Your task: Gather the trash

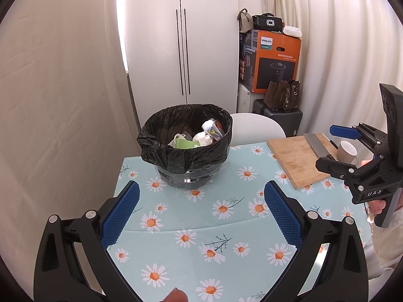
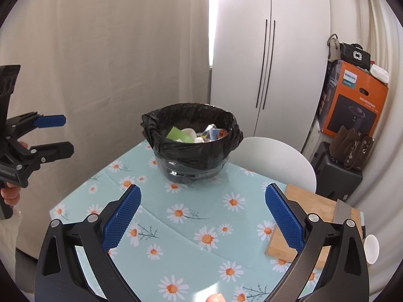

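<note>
Hovering spread and empty, left claw (image 1: 201,209) and right claw (image 2: 202,211) are facing the bin (image 1: 186,138); next, probably gripping its black liner (image 1: 161,151).

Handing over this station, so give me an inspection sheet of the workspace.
Surface: table under a daisy-print cloth.
Job's things: bin with a black liner, holding trash; no loose trash seen on the cloth.
Clutter: cutting board with a knife on it, and a cup.
Grippers: left gripper open, empty; right gripper open, empty.
Cables: nothing seen.
Surroundings: white chair, wardrobe, orange box, bags, curtains.
</note>
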`<state>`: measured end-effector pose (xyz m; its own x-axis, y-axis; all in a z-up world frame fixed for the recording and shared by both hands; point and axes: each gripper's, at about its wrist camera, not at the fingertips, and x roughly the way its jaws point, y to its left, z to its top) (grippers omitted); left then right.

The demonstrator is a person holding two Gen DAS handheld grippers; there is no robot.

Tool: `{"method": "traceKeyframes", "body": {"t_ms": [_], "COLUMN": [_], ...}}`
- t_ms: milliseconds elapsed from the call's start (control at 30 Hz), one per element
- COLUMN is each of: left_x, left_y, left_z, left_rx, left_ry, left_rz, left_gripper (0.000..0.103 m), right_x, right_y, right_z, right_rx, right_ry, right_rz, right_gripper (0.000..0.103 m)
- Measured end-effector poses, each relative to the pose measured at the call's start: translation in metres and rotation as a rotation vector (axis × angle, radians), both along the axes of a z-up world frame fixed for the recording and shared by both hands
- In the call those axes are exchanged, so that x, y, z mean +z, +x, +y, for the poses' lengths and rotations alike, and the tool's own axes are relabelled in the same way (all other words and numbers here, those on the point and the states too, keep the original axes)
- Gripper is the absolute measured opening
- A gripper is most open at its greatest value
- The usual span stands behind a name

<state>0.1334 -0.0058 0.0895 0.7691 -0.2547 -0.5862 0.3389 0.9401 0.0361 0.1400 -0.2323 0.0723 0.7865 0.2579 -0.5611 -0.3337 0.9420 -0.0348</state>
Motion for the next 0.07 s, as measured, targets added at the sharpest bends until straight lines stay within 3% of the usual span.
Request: {"method": "traceKeyframes", "body": {"t_ms": [67], "left_x": [0.0037], "left_y": [0.0001], "left_z": [0.0014], "left_rx": [0.003], "left_ry": [-0.007], "left_rz": [-0.007], "left_gripper": [0.097], "right_x": [-0.0007], "right_y": [0.0011], "right_z": [-0.001], "right_rx": [-0.001], "right_ry": [0.0], "right_rz": [-0.003], "right_gripper": [0.095]}}
